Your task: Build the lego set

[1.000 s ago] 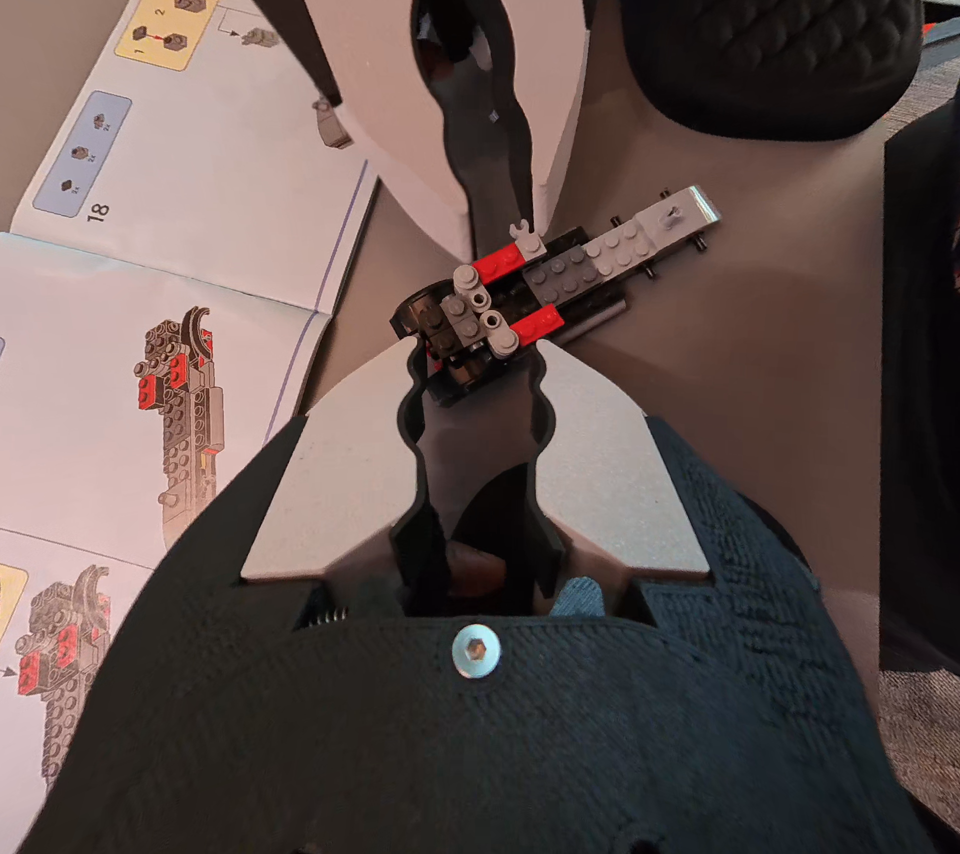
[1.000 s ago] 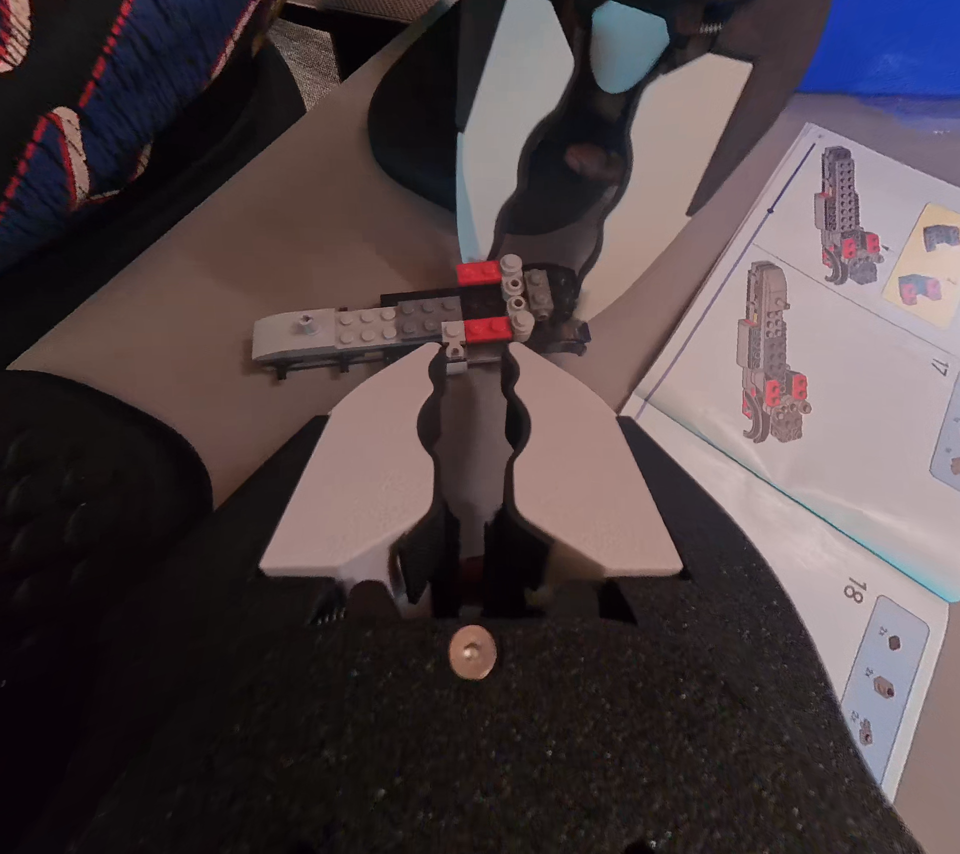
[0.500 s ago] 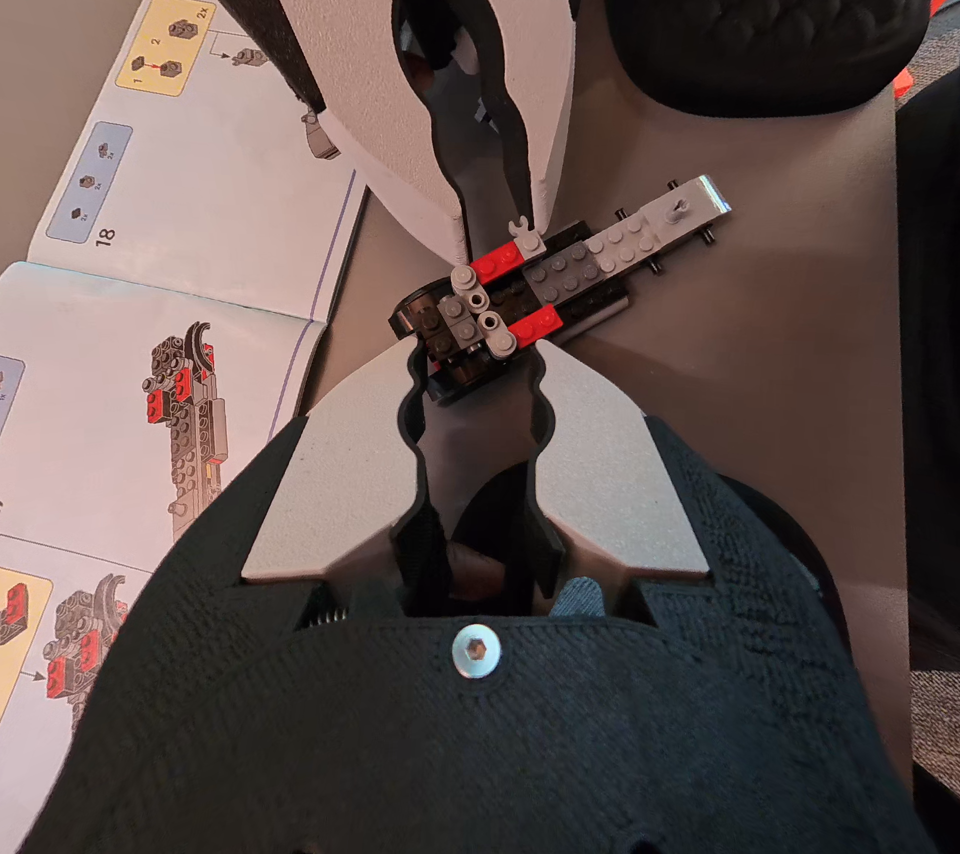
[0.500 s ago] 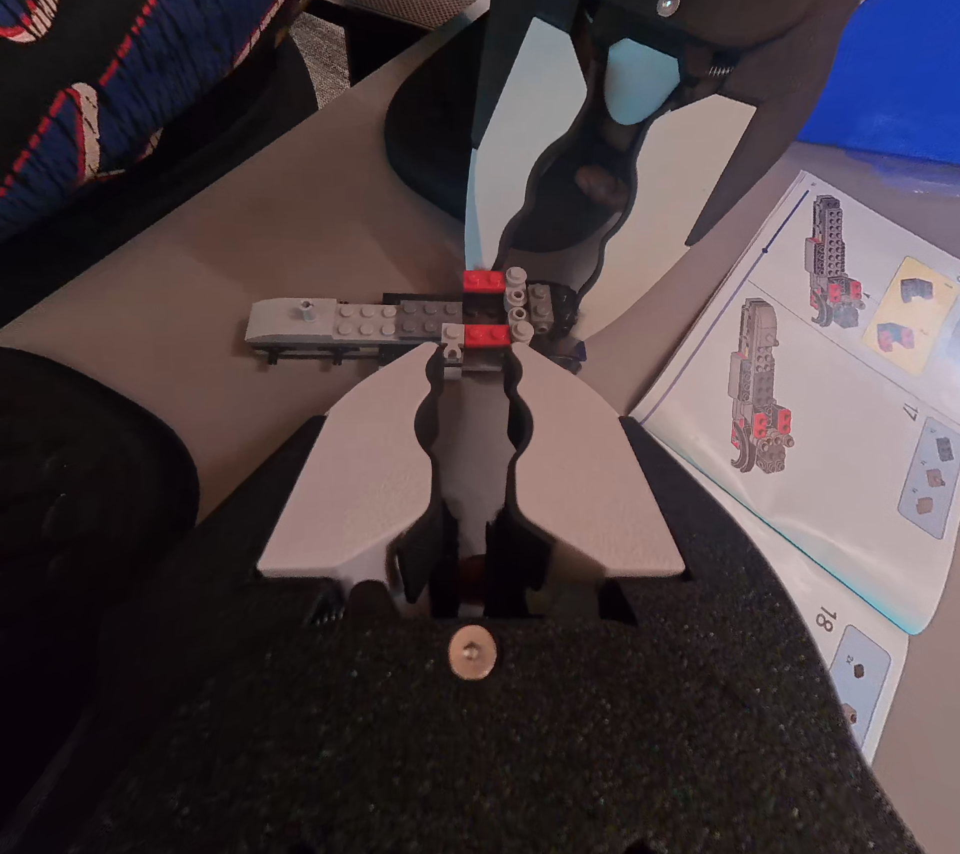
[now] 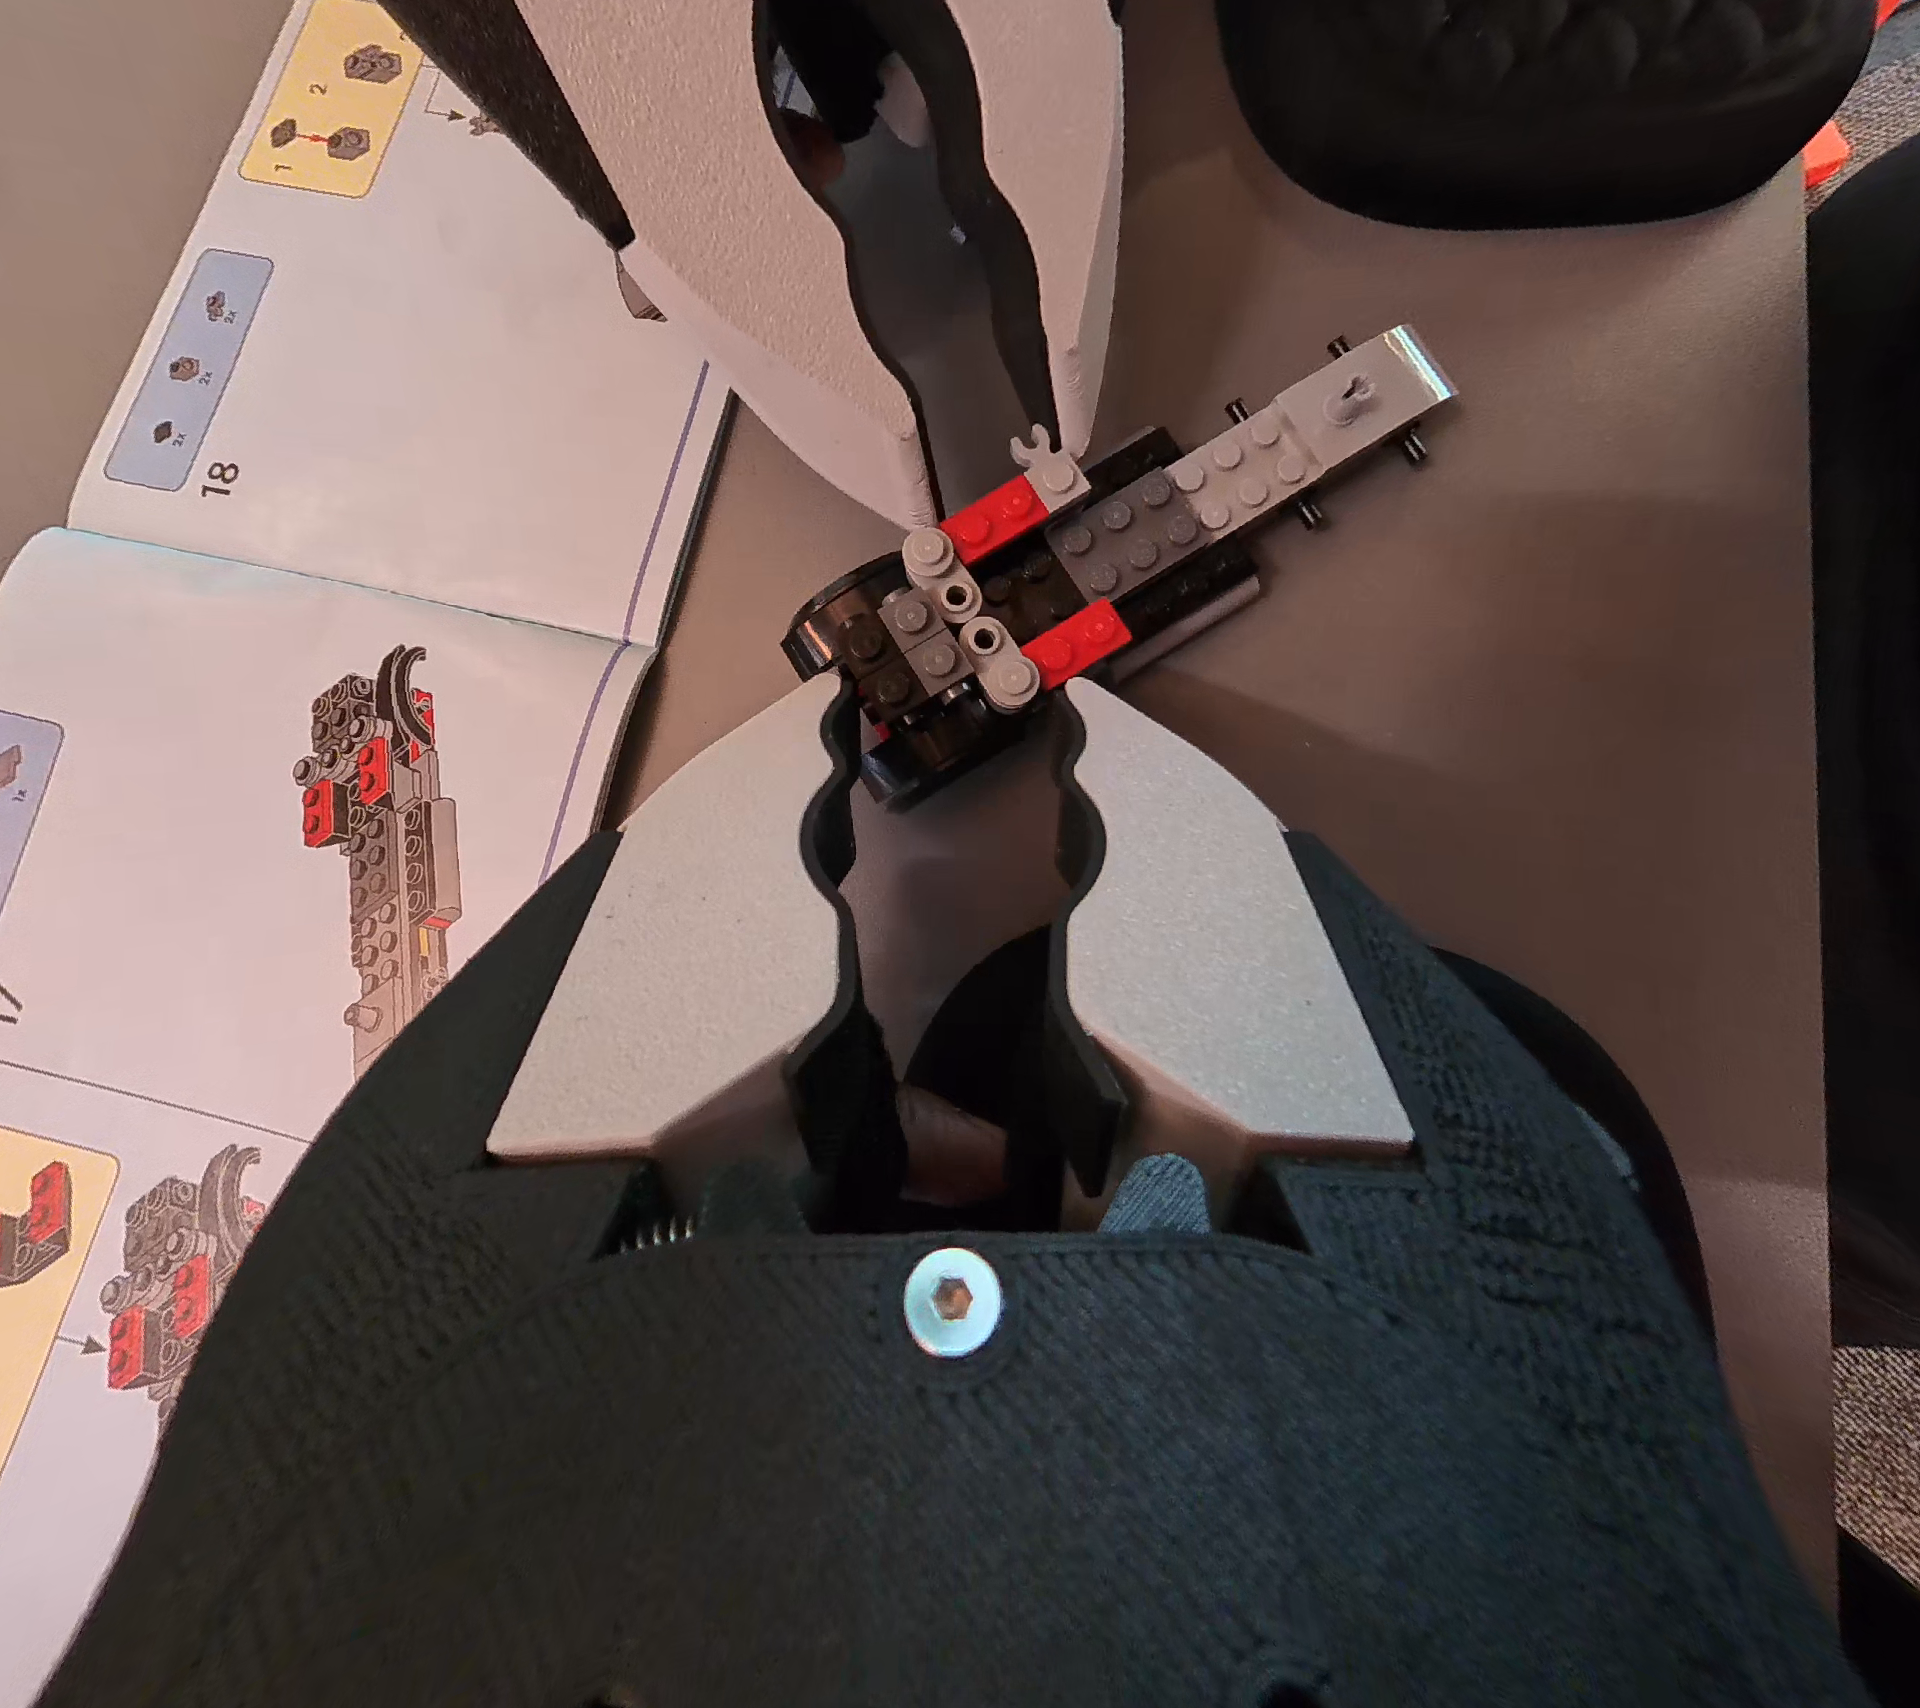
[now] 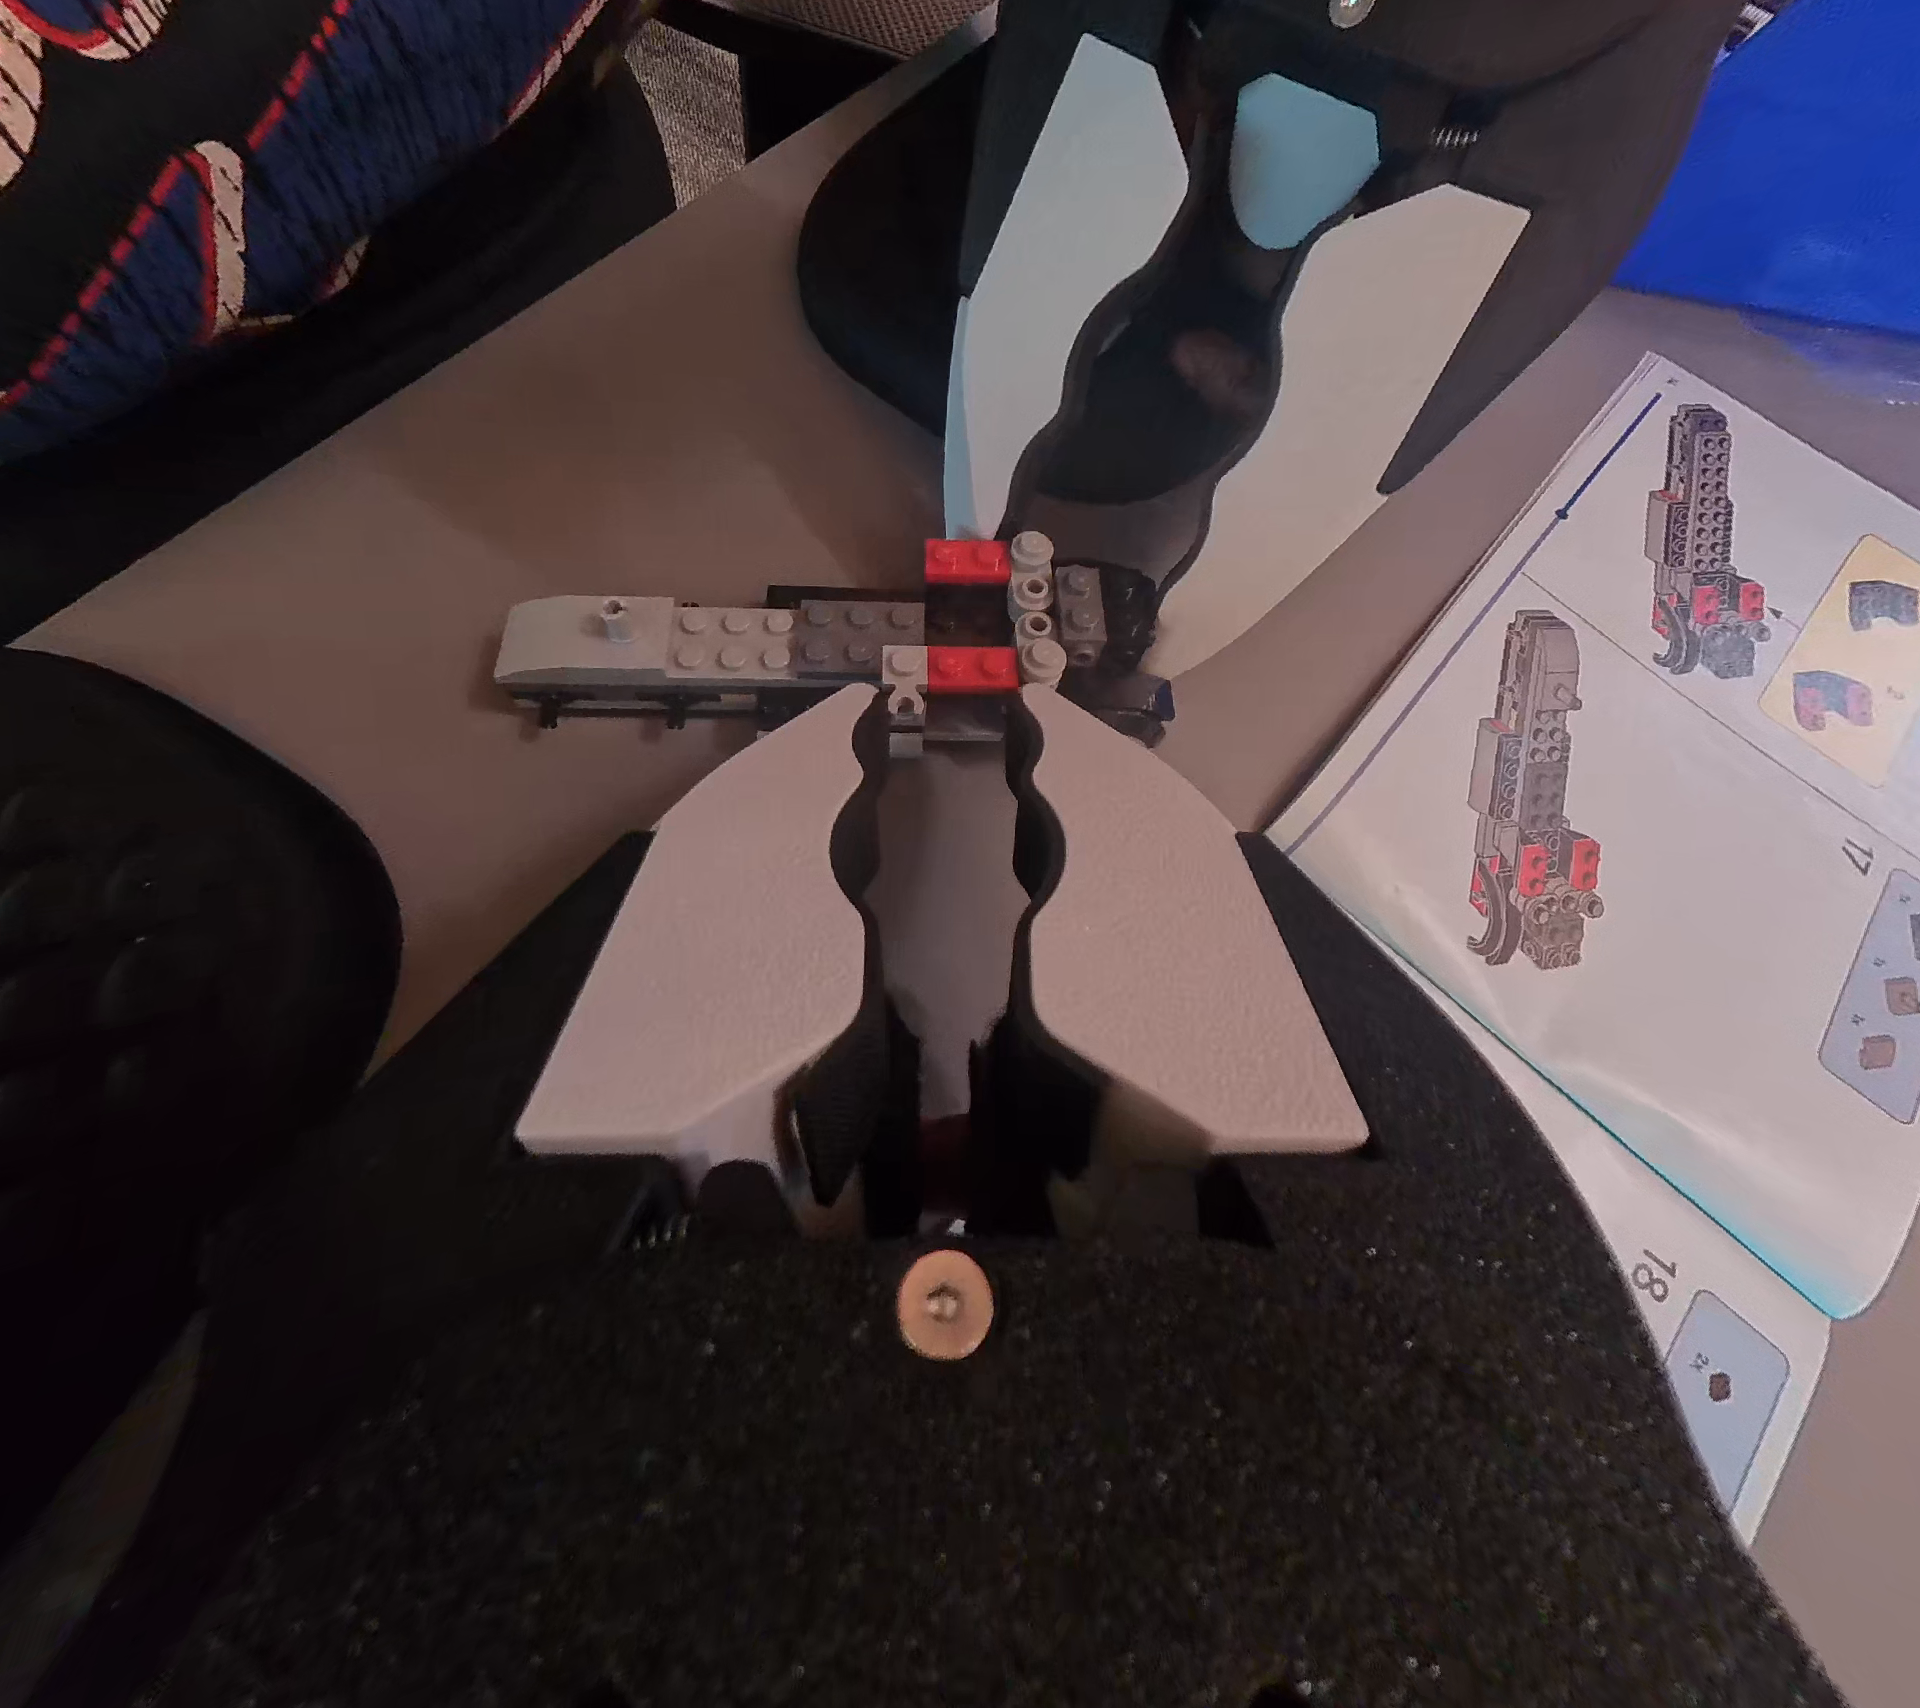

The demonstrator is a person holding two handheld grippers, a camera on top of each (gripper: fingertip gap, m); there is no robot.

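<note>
My left tongs (image 5: 951, 713) grip the black end of the model (image 5: 1081, 562), which lies flat on the counter (image 5: 1507, 775) beside the open booklet (image 5: 343, 619). My right tongs (image 6: 951, 708) come in from the opposite side, jaws narrowed around a small grey clip piece (image 6: 904, 708) at the model's edge; whether they pinch it, I can't tell.

An open instruction booklet (image 5: 343, 432) at the left carries printed step numbers beside its build diagrams, plus tiny quantity marks inside a blue parts box (image 5: 187, 370) and a yellow parts box (image 5: 332, 89).
</note>
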